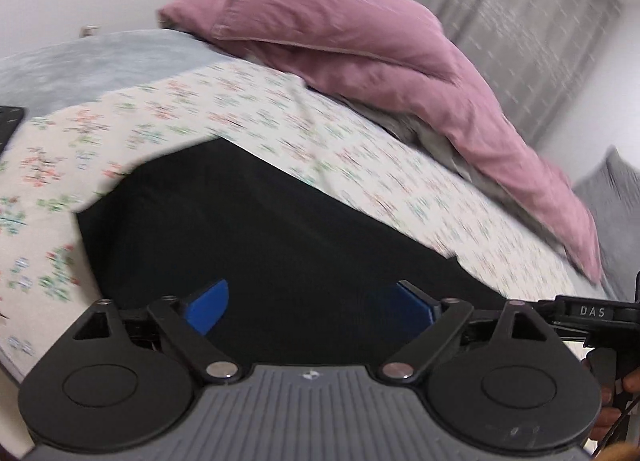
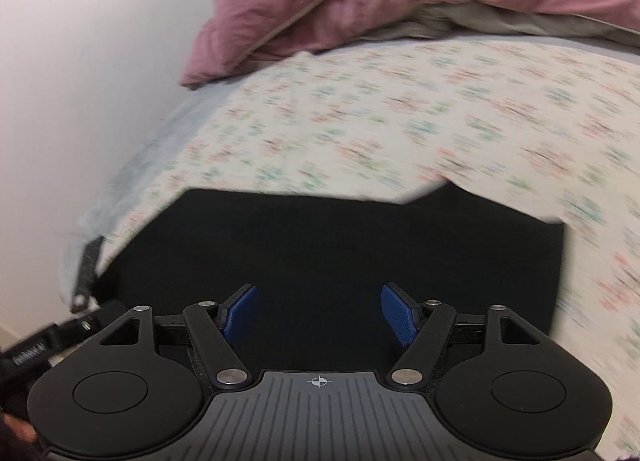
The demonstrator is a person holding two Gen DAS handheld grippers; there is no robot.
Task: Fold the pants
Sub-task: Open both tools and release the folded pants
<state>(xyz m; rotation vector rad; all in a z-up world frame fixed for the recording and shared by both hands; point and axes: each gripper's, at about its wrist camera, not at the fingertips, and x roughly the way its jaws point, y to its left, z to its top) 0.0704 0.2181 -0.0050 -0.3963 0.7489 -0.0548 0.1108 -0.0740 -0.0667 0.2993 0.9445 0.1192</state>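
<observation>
Black pants (image 1: 256, 229) lie flat in a folded slab on the flower-patterned bed sheet (image 1: 168, 113). My left gripper (image 1: 316, 307) hangs above their near part, open wide, its blue pads (image 1: 210, 307) clear of the cloth. In the right wrist view the same black pants (image 2: 340, 245) fill the middle of the frame. My right gripper (image 2: 318, 313) is open over them with nothing between its blue pads (image 2: 240, 311). The other gripper's black body shows at each view's lower edge, at the right (image 1: 592, 313) and at the left (image 2: 44, 349).
A pink duvet (image 1: 360, 45) is heaped along the bed's far side, over grey bedding (image 2: 480, 21). A light blue blanket (image 1: 92, 57) covers the bed's end. A white wall (image 2: 80, 61) borders the bed. A grey curtain (image 1: 500, 13) hangs behind. A person's fingers (image 1: 632, 393) hold the right tool.
</observation>
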